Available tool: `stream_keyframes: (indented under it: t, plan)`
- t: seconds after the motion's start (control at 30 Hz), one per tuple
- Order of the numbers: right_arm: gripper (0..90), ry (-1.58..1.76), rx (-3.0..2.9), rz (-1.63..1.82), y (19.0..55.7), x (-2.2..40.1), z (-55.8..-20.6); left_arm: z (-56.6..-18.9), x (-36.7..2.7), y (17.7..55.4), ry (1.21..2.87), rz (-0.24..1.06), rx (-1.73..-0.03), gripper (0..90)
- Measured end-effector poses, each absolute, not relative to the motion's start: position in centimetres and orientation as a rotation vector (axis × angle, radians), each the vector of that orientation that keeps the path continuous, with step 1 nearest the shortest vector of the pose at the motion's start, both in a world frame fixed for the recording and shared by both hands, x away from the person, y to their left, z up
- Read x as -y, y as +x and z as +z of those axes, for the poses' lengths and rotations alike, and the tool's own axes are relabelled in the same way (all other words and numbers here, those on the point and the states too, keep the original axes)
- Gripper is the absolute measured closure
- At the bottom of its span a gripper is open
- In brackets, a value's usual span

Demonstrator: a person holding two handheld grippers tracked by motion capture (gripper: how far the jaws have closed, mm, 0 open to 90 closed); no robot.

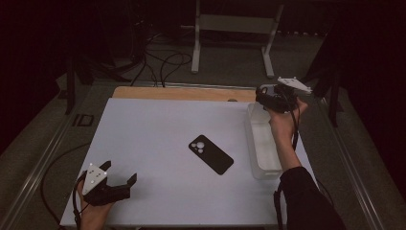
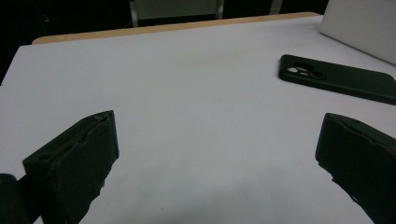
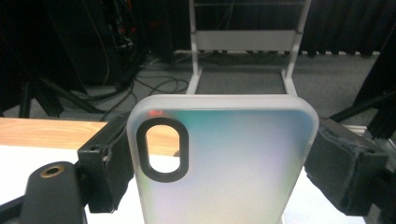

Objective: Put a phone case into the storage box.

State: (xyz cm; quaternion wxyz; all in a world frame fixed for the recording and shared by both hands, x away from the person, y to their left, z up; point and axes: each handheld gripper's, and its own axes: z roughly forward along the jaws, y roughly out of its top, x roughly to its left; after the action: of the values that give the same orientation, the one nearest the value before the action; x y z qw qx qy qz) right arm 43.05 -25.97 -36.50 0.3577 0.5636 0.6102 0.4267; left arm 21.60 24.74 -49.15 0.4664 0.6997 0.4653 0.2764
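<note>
Case (image 3: 224, 158), frosted translucent, black oval camera cutout

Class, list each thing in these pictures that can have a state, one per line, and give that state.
Translucent frosted phone case: gripped between the right gripper's jaws, held up off the table.
Black phone case: lying flat on the white table, camera cutout showing, untouched.
Clear plastic bin: resting along the table's right edge.
Left gripper: jaws open, empty, low near the table's near left corner.
Right gripper: jaws closed on the translucent case.
</note>
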Motion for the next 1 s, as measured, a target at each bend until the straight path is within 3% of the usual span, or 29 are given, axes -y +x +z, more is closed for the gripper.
stream_keyframes:
  t: [1.0]
  plan:
    - [16.4, 1.591, -1.641, 0.876, 47.0, 25.7, -42.0, -49.1, -25.2, 21.2, 1.693, 0.678, -1.149, 0.0]
